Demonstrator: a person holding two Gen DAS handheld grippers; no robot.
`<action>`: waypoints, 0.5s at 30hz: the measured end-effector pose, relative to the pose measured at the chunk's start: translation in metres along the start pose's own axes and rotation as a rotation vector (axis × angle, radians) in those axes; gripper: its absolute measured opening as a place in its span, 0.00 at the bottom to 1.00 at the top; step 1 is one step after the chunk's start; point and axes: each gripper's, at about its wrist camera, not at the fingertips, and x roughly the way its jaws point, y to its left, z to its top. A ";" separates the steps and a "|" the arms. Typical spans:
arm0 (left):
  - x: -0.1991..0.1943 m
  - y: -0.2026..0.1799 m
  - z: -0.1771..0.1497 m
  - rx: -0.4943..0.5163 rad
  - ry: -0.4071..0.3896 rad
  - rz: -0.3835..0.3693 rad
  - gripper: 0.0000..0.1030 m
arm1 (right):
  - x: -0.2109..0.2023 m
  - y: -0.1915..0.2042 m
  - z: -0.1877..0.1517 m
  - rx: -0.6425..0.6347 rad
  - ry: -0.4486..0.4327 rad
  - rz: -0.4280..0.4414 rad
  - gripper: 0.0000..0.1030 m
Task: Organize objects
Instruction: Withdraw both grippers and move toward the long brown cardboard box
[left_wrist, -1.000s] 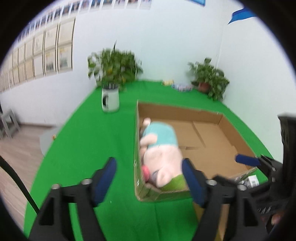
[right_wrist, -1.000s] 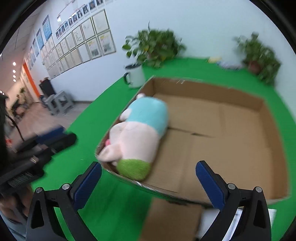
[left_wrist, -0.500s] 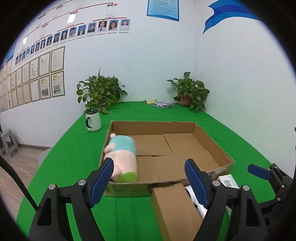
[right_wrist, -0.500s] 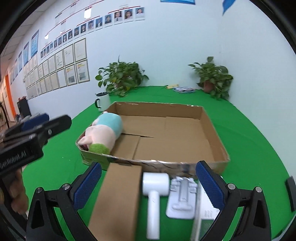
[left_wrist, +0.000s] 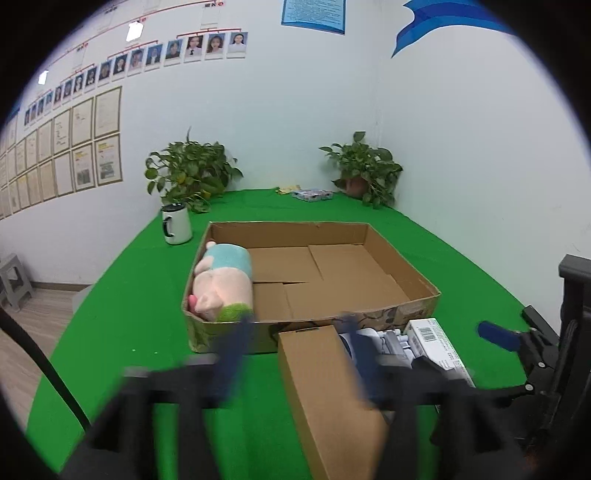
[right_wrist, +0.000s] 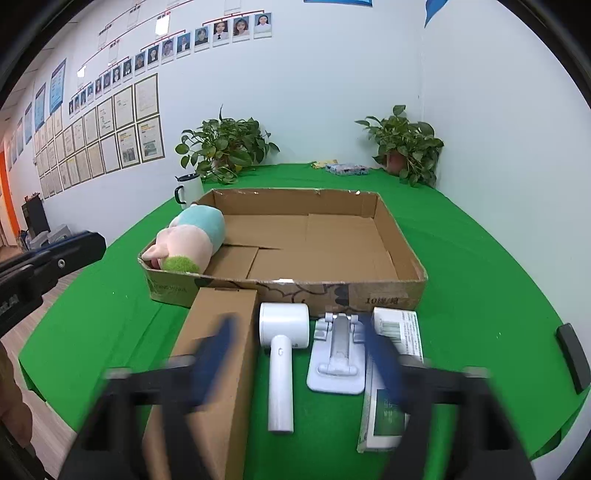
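A wide open cardboard box (right_wrist: 384, 293) (left_wrist: 410, 312) sits on the green table, with a pink plush pig (right_wrist: 192, 240) (left_wrist: 223, 280) lying along its left wall. In front of it lie a closed brown carton (right_wrist: 218, 354) (left_wrist: 325, 387), a white handheld device (right_wrist: 281, 347), a pale blue folded stand (right_wrist: 338, 354) and a white-green packet (right_wrist: 391, 373) (left_wrist: 434, 338). My left gripper (left_wrist: 295, 354) is open and empty, blurred, above the brown carton. My right gripper (right_wrist: 299, 358) is open and empty, blurred, above the white device and stand.
A white mug (left_wrist: 176, 224) (right_wrist: 190, 190) stands left of the box by a potted plant (right_wrist: 225, 147). Another plant (right_wrist: 406, 146) and a small packet (right_wrist: 347, 169) sit at the far end. A black object (right_wrist: 570, 362) lies at the table's right edge.
Both grippers pulled back from the box and their jaws have narrowed somewhat, with motion blur. The row of objects in front of the box came into view.
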 end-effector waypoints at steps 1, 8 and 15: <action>-0.005 0.001 -0.002 -0.010 -0.025 0.000 0.84 | -0.002 -0.002 0.000 0.008 -0.007 0.010 1.00; -0.009 0.003 -0.015 -0.044 -0.004 -0.049 0.84 | -0.015 -0.010 -0.011 0.007 0.009 0.037 0.99; -0.003 0.000 -0.021 -0.070 0.028 -0.100 0.84 | -0.031 -0.012 -0.022 -0.003 -0.002 0.066 1.00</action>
